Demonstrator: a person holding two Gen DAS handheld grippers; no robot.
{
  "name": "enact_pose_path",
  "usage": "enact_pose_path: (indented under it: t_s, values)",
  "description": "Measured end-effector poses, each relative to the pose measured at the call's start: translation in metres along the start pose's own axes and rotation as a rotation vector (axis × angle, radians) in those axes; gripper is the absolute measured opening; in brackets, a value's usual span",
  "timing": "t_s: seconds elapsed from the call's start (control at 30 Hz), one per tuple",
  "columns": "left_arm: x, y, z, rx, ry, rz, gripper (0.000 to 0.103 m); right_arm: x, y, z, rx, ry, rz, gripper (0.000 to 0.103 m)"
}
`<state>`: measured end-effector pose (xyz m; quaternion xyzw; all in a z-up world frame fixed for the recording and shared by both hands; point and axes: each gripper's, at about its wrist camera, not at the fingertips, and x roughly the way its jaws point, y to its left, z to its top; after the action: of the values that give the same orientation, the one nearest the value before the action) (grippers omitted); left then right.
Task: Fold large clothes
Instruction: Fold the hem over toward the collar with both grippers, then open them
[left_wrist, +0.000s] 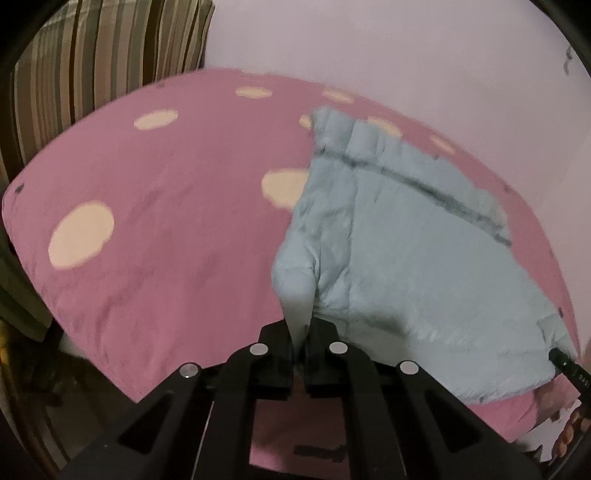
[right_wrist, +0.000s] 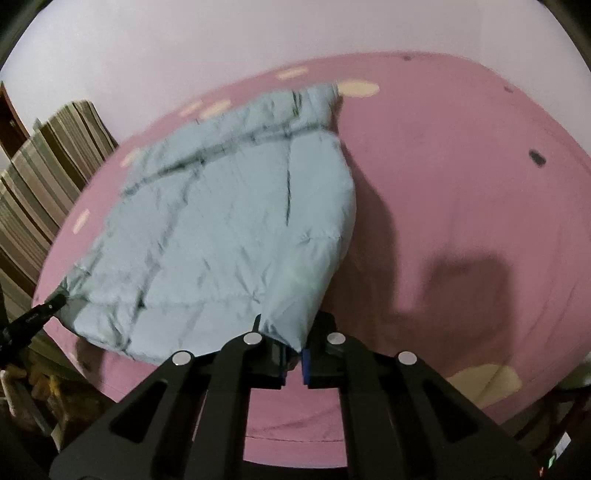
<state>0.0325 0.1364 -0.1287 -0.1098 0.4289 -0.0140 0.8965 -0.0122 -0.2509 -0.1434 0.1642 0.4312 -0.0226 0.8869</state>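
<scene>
Pale blue quilted jacket (left_wrist: 399, 236) lies on the bed, on a pink cover with cream spots (left_wrist: 155, 206); its near edge sits toward the bed's front edge, its far end toward the wall (left_wrist: 369, 48). Left gripper (left_wrist: 300, 343): fingers clamped tight on a bunched corner of the jacket at its near-left end, and the fabric is pulled up into a peak. Right gripper (right_wrist: 293, 354): fingers pinched on the jacket's near-right corner, cloth tucked between the blue pads. Both frames are motion-blurred, so the dark lines across the jacket are probably seams or a zip. Striped cushion (left_wrist: 96, 70) stands beyond the jacket's far-left side, well apart.
</scene>
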Motion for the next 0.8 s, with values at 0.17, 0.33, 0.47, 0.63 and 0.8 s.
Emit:
enact_pose_path:
  t_s: [0.17, 0.33, 0.47, 0.63, 0.8]
  values:
    - [0.001, -0.014, 0.043, 0.013, -0.052, -0.004, 0.003, -0.008, 0.009, 0.036, -0.004, -0.058, 0.036, 0.004]
    - [0.036, -0.024, 0.090, 0.004, -0.043, -0.002, 0.003, 0.018, 0.009, 0.084, 0.021, -0.080, 0.040, 0.004]
    - [0.083, -0.033, 0.123, -0.003, -0.004, 0.024, 0.003, 0.059, 0.004, 0.119, 0.044, -0.059, 0.018, 0.004]
    - [0.141, -0.041, 0.143, 0.013, 0.065, 0.079, 0.003, 0.121, -0.007, 0.149, 0.075, 0.023, -0.014, 0.004]
    - [0.184, -0.047, 0.144, 0.062, 0.118, 0.112, 0.003, 0.176, -0.013, 0.151, 0.085, 0.123, -0.025, 0.005]
